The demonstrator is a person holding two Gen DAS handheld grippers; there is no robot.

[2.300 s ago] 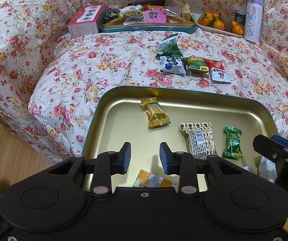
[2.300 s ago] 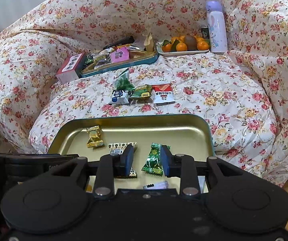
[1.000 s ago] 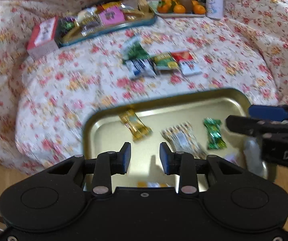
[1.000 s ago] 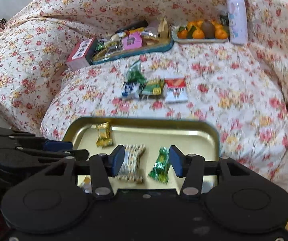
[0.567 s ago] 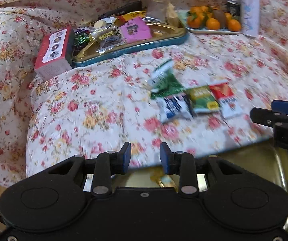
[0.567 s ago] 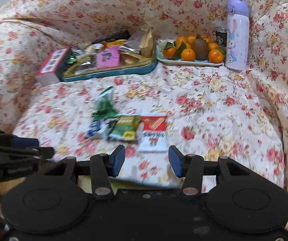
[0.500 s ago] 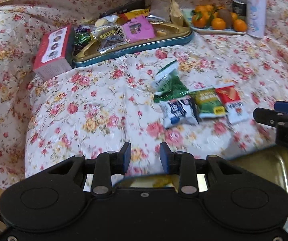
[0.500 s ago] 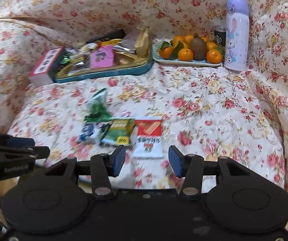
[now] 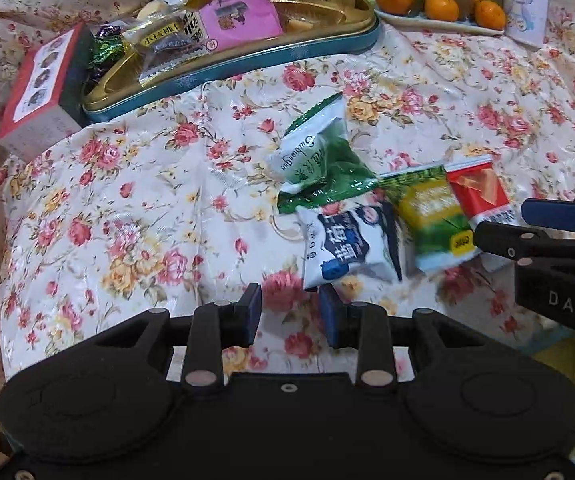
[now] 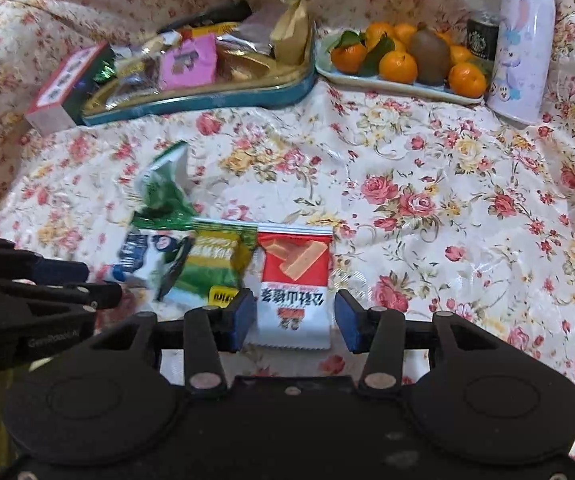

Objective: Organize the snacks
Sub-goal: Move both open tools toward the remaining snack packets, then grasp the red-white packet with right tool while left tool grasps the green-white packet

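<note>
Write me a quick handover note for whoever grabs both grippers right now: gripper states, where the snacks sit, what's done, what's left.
Left gripper: open and empty, just short of the blue-and-white packet.
Right gripper: jaws closing, straddling the near end of the red packet, pads not yet on it.
Four loose packets lie in a cluster on the flowered cloth: blue-and-white, green-and-white bag, yellow-green packet, red.
The far tin tray holds a pile of snacks, with a red box beside it.
Done: neither gripper has picked up a packet from this cluster.
Left: grasp each packet and move all four off the cloth.
</note>
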